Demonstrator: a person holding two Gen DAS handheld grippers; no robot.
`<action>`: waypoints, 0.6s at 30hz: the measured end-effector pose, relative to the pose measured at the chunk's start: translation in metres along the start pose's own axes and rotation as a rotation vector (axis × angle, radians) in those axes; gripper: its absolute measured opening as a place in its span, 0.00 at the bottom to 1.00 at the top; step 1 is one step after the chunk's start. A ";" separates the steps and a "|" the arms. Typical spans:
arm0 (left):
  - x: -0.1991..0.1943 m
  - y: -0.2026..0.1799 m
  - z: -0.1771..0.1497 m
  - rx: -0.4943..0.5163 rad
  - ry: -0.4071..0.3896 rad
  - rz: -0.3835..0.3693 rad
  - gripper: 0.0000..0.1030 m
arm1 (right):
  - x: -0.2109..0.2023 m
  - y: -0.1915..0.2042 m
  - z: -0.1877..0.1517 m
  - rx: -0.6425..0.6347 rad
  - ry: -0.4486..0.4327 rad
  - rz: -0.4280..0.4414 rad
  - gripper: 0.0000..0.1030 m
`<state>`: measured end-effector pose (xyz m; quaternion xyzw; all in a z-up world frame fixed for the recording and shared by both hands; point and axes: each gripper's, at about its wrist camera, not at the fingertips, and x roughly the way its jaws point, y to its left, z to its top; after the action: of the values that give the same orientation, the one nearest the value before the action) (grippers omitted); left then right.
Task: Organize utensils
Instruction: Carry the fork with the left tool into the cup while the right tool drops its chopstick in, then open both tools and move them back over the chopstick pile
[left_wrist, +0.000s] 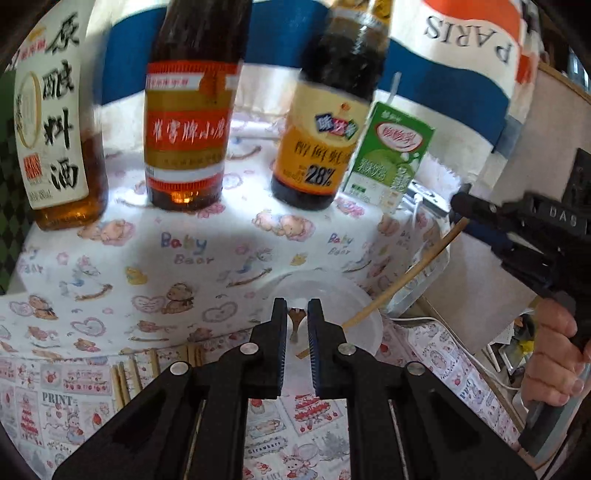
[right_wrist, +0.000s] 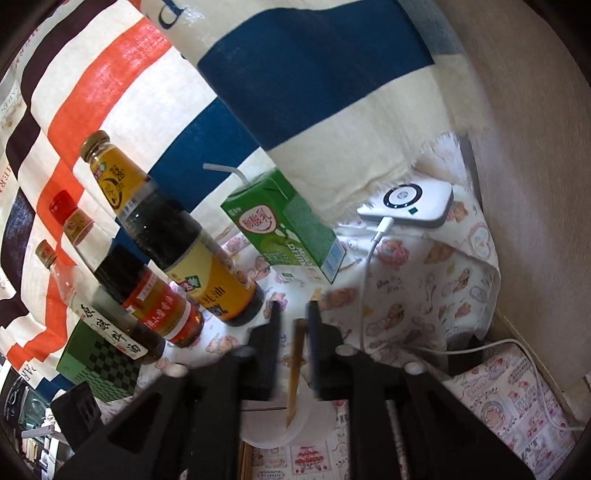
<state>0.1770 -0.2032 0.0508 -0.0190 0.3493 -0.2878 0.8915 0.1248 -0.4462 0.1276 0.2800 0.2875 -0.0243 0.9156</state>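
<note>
left claw (left_wrist: 297, 308) black, jaws nearly pressed together, a narrow gap left; a small brown utensil handle (left_wrist: 294, 320) sits in that gap, gripped or not cannot tell. it hangs over a clear round plastic container (left_wrist: 364, 314) at the near edge of the worktop (left_wrist: 147, 266), which wears a white baby-bear print cloth.

right claw (right_wrist: 293, 308) black, jaws partly spread; a thin wooden chopstick (right_wrist: 294, 365) stands between them, tilted a bit, lower tip down in the clear container (right_wrist: 280, 428). blurred, pads do not look pressed on it. in the left wrist view the same chopstick (left_wrist: 402, 275) slants from the right claw (left_wrist: 463, 206) down into the container; a bare hand (left_wrist: 554, 365) holds that tool's grip.

more wooden chopsticks (left_wrist: 127, 373) lie on the strawberry-print cloth in front of the worktop's near edge, left of the left claw.

back edge of worktop: amber cooking-wine bottle with white label (left_wrist: 55, 122), dark bottle with red-and-gold label (left_wrist: 188, 118), dark soy bottle with yellow label (left_wrist: 325, 125), green milk-drink carton with straw (left_wrist: 389, 155). white power bank with cable (right_wrist: 410, 203) at the far right corner.
</note>
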 end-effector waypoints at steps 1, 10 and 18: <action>-0.002 -0.002 0.000 0.015 -0.005 0.003 0.10 | -0.002 0.001 0.000 0.000 -0.009 -0.005 0.37; -0.039 0.007 0.003 -0.017 -0.096 0.066 0.37 | -0.029 0.036 -0.004 -0.153 -0.088 -0.013 0.69; -0.119 0.032 -0.034 -0.037 -0.280 0.339 0.60 | -0.043 0.077 -0.026 -0.255 -0.097 0.041 0.76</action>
<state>0.1016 -0.1082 0.0901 -0.0161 0.2254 -0.1222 0.9664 0.0916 -0.3723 0.1713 0.1658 0.2380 0.0177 0.9568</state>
